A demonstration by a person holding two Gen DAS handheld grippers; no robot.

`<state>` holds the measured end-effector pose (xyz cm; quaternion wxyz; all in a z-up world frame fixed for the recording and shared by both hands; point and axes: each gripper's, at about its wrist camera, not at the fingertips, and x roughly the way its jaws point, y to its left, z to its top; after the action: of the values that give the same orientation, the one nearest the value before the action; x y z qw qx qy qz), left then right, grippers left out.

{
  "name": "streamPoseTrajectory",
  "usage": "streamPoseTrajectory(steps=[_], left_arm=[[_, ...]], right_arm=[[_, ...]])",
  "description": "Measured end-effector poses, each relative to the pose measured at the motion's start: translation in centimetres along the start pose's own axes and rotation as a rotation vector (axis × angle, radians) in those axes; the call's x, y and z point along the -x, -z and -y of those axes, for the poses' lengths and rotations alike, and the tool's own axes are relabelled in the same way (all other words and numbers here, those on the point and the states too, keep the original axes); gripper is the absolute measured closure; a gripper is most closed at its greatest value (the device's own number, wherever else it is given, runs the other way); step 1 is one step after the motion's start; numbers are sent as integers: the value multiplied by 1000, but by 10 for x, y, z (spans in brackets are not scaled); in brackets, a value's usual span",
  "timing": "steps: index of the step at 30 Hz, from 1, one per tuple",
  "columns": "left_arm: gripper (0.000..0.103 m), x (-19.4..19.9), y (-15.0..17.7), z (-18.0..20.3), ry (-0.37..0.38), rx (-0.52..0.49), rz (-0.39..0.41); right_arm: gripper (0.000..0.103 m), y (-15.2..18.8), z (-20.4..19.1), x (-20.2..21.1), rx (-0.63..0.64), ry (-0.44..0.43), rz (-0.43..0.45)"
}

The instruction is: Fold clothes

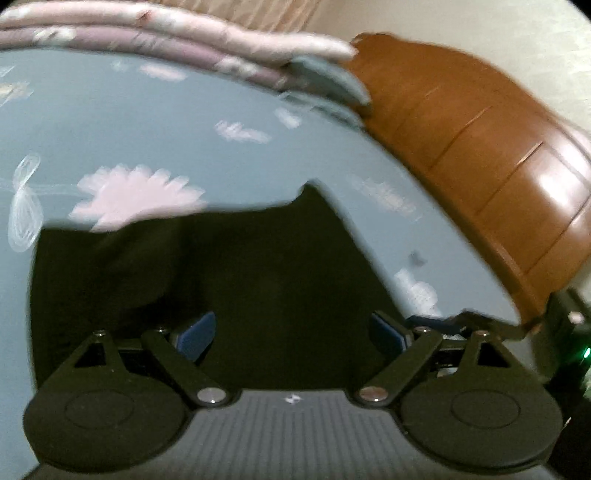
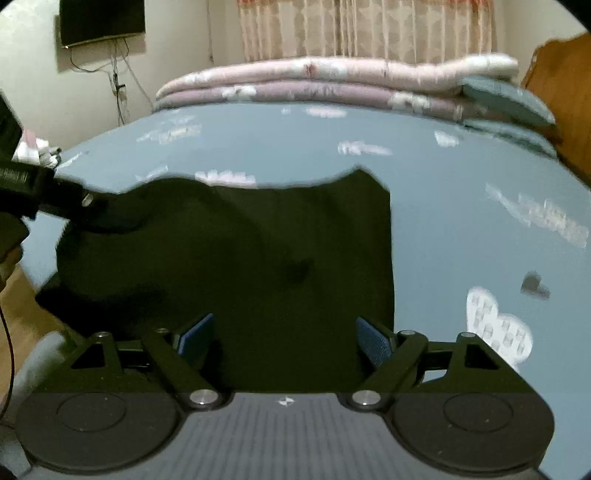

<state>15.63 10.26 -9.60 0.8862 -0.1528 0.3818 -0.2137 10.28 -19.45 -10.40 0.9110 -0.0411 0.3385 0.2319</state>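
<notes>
Nearest in each wrist view are the gripper's own blue pads, set far apart with nothing pinched between them: the left gripper [image 1: 291, 334] and the right gripper [image 2: 284, 341] both hang spread wide over a dark garment [image 2: 236, 266], and neither has hold of it. The garment lies flat on the blue bedsheet [image 2: 461, 229], near the bed's close edge, roughly squared off, with a straight right-hand edge and a wavy far edge that rises to a small peak at the far right corner. From the right wrist view the left gripper comes in at the left border, low over the garment's far left corner (whether it touches the cloth cannot be told, as the picture is blurred there). To the right of the garment the sheet runs open and bare apart from its printed pale patterns and one small dark mark [image 2: 533, 284]. Beyond the garment's far edge is another clear stretch of sheet, ending at a stack of folded pink quilts [image 2: 332, 83] with a grey-blue pillow [image 2: 506, 98] at its right end. A brown wooden headboard [image 1: 487, 155] bounds the right side. Farthest off are a patterned curtain [image 2: 369, 27], a pale wall and a dark wall-mounted screen [image 2: 101, 20] with cables hanging below.
</notes>
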Motion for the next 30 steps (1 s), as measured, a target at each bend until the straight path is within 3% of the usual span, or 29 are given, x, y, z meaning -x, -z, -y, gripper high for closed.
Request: streamPoseTrajectory(steps=[4, 9, 14, 16, 19, 22, 24, 26, 30], left_arm=[[14, 18, 12, -9, 14, -3, -13], [14, 27, -14, 25, -5, -93, 5], [12, -7, -40, 48, 59, -135, 19], [12, -24, -40, 42, 34, -106, -15], [13, -36, -26, 23, -28, -37, -80], [13, -24, -14, 19, -32, -60, -92], [13, -18, -23, 30, -68, -60, -111], [13, -15, -41, 45, -27, -56, -87], [12, -44, -86, 75, 147, -39, -54]], right_arm=[[16, 12, 13, -1, -19, -18, 11], [16, 3, 14, 8, -26, -39, 90], [16, 4, 1, -3, 44, -70, 90], [15, 12, 1, -10, 53, -67, 64], [12, 19, 8, -8, 32, -88, 94], [11, 21, 12, -5, -4, -105, 121], [10, 22, 13, -2, -18, -99, 146], [7, 20, 16, 2, -25, -86, 175], [0, 19, 24, 7, -61, -82, 200]])
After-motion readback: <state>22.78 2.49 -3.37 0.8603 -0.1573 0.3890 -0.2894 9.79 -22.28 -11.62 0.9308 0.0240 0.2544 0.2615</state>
